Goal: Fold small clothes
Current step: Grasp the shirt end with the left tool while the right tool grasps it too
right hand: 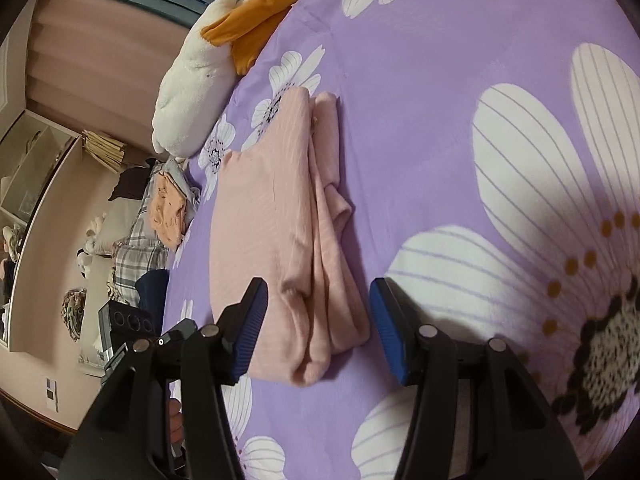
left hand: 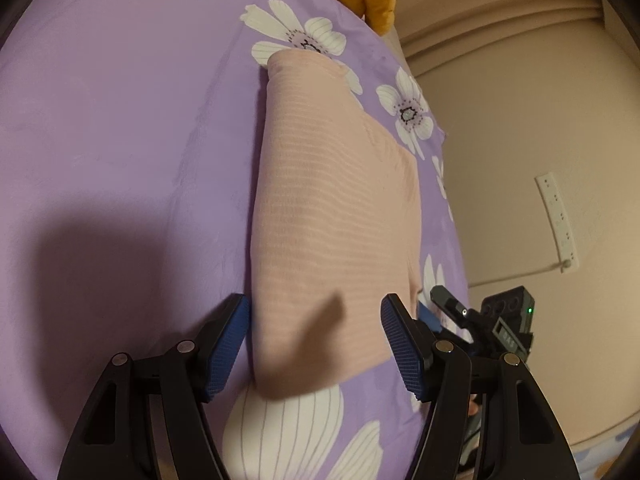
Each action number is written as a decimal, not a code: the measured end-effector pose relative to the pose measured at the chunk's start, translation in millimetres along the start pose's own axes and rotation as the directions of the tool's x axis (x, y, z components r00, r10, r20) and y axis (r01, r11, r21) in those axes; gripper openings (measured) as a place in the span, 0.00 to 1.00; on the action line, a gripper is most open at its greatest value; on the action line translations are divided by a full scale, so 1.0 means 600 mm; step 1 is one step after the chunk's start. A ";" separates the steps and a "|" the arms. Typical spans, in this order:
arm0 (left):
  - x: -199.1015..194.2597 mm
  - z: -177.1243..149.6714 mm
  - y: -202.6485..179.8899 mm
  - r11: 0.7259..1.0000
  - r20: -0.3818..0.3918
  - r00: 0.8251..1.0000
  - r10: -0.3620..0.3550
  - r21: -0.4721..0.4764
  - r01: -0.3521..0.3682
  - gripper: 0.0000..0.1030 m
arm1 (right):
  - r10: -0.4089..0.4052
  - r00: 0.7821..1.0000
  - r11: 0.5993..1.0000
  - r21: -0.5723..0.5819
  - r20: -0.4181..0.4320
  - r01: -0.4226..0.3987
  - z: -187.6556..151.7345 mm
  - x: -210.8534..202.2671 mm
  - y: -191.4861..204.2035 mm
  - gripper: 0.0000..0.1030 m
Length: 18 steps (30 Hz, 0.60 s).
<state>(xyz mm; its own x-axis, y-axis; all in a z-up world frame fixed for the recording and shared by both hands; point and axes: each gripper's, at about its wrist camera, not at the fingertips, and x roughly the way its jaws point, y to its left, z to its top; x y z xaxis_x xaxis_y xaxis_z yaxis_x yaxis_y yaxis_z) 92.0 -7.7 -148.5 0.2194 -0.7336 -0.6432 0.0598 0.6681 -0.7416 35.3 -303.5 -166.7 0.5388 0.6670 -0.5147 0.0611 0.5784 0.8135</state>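
Note:
A pale pink ribbed garment (left hand: 336, 200) lies folded into a long strip on the purple flowered bedspread (left hand: 120, 120). My left gripper (left hand: 315, 320) is open and straddles the strip's near end; its blue pads stand beside the cloth without pressing it. In the right wrist view the same garment (right hand: 276, 208) shows stacked folds along its right edge. My right gripper (right hand: 320, 304) is open too, with the layered near corner between its pads and a gap on each side. Both grippers sit low over the bedspread (right hand: 420, 120).
A white and orange plush toy (right hand: 192, 80) lies at the bed's far end. A pile of other clothes (right hand: 168, 208) rests past the bed's left edge, with shelves (right hand: 32, 160) behind. The bed's edge, a wall and a power strip (left hand: 558, 224) are to the right of the left gripper.

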 end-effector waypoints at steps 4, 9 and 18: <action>0.011 0.021 0.004 1.000 0.014 1.000 -0.019 -0.017 0.019 0.64 | 0.006 1.000 1.000 -0.004 0.001 -0.006 0.024 0.017 -0.003 0.51; 0.029 0.053 0.008 1.000 0.022 1.000 -0.019 -0.024 0.020 0.64 | 0.034 0.999 0.999 -0.008 -0.021 -0.034 0.058 0.054 -0.003 0.51; 0.048 0.081 0.000 1.000 0.025 1.000 0.008 0.002 -0.008 0.64 | 0.035 0.998 0.998 -0.047 -0.044 -0.037 0.096 0.092 0.014 0.53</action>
<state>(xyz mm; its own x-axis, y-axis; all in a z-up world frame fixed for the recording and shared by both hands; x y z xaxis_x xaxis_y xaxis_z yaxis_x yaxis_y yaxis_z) 145.4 -22.9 -158.1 0.2445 -0.7247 -0.6443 0.0597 0.6744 -0.7359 113.9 -288.7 -173.0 0.5030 0.7070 -0.4972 0.0013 0.5746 0.8184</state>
